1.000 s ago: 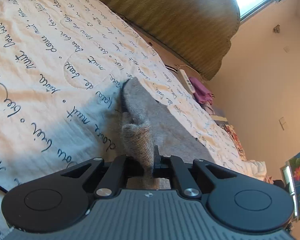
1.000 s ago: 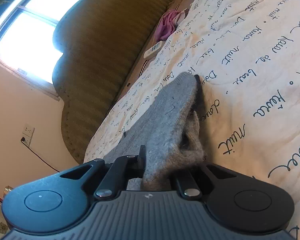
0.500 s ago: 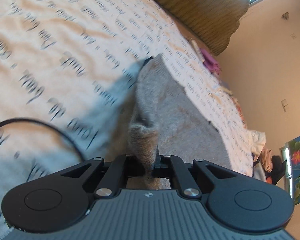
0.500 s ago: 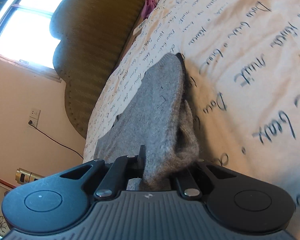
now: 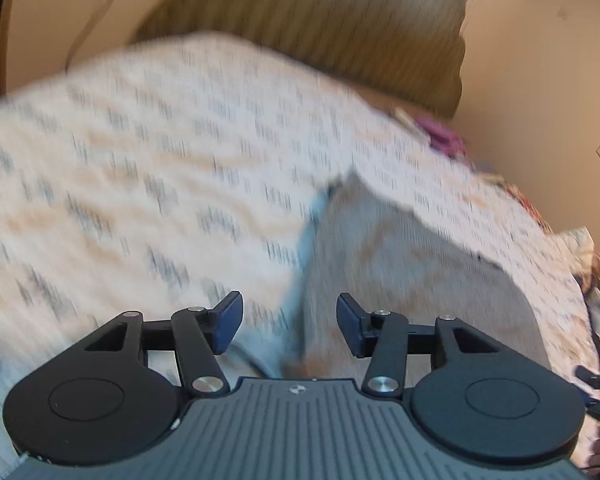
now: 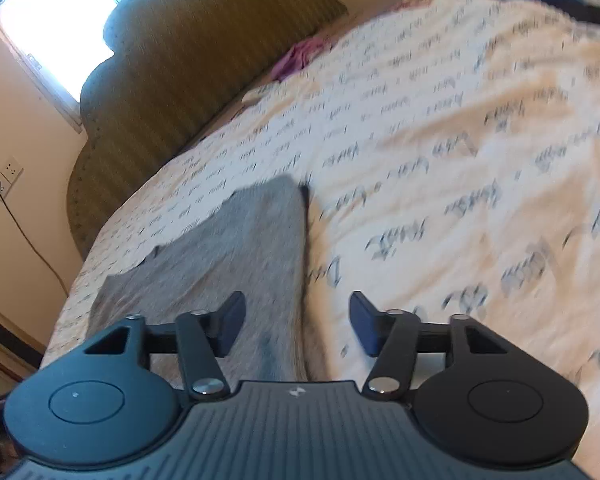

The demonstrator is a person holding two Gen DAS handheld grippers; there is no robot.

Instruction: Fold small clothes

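Soft grey knit garment [image 5: 400, 264], seemingly folded flat, on script-printed quilt [image 5: 160, 168].

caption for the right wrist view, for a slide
Right gripper, jaws just opened and pads clear, over the edge of a grey garment lying flat on the printed bedspread.

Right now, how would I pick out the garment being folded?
Look at the bed with the cream script-printed quilt below the olive headboard. The grey knit garment lies flat near its edge: it is the only plain grey piece, unlike the purple cloth by the headboard.
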